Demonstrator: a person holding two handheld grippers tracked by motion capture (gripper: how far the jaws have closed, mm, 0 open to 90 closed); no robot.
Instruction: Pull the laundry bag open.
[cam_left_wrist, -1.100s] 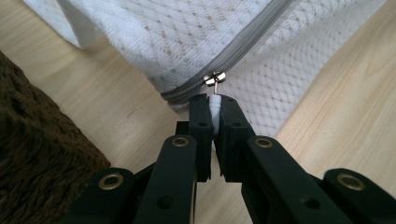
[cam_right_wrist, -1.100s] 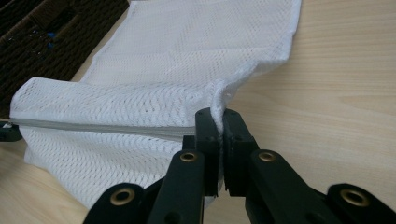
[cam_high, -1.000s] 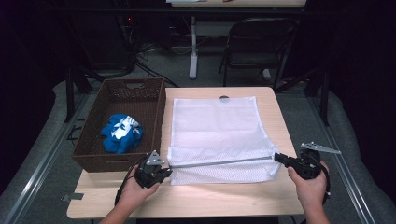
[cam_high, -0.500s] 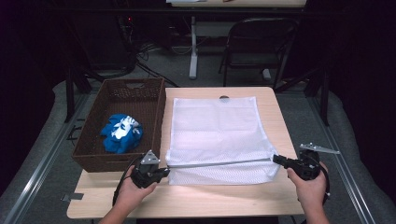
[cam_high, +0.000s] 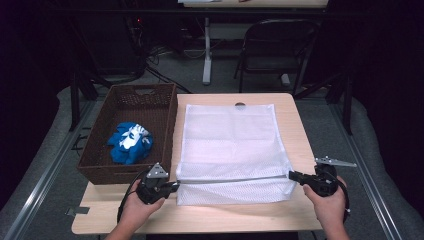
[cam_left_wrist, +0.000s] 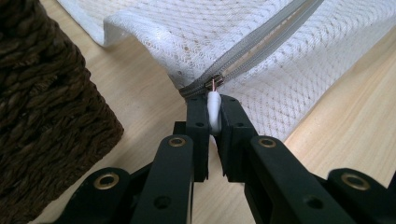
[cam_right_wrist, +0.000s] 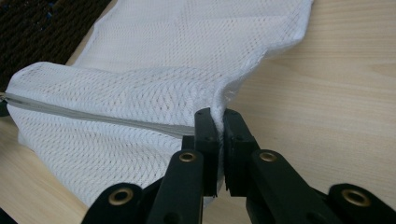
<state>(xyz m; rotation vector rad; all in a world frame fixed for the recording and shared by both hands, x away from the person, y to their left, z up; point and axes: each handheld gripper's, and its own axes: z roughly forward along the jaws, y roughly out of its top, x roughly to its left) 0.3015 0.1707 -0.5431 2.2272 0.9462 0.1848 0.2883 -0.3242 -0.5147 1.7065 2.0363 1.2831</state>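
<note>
White mesh bag (cam_high: 232, 150) lies flat on bench (cam_high: 300, 125) beside wicker basket (cam_high: 127, 132), grey zipper (cam_high: 232, 179) taut along near edge. Left hand-held gripper (cam_left_wrist: 214, 109) clenched on zip pull (cam_left_wrist: 214, 106); right hand-held gripper (cam_right_wrist: 218, 123) clenched on bag's corner.

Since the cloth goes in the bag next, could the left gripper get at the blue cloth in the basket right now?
Probably not yet: the left gripper is shut on the zip pull of the bag. The blue cloth lies uncovered in the open basket beside it.

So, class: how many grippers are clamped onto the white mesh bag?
2. The left gripper pinches the zipper pull at the mesh bag's near-left corner; the right gripper grips the fabric at its near-right corner.
</note>
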